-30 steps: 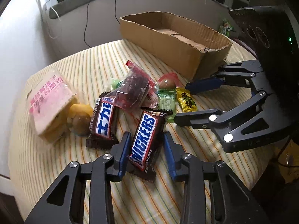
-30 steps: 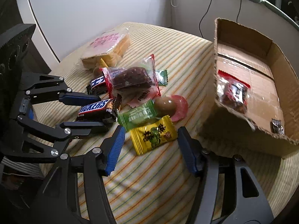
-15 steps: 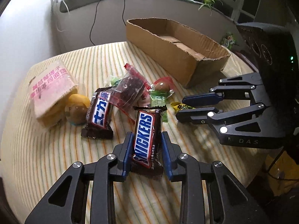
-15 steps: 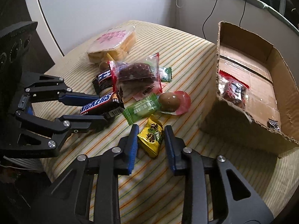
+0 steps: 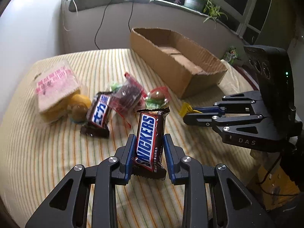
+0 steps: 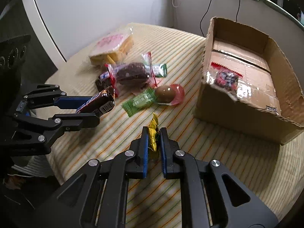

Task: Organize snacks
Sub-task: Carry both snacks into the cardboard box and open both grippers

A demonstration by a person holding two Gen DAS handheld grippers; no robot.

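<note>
On striped tbl | L tongs point(image 5: 148, 148) clamp "SNICKERS" bar point(image 5: 149, 138) | R tongs point(image 6: 154, 138) pinch yellow pkt point(image 6: 153, 133)

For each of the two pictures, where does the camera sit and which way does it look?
Left wrist: sits on the left gripper, looking down past the Snickers bar toward the cardboard box.
Right wrist: sits on the right gripper, looking down at the yellow packet in its jaws.
Shared: each shows the other gripper, the snack pile and the box.
</note>
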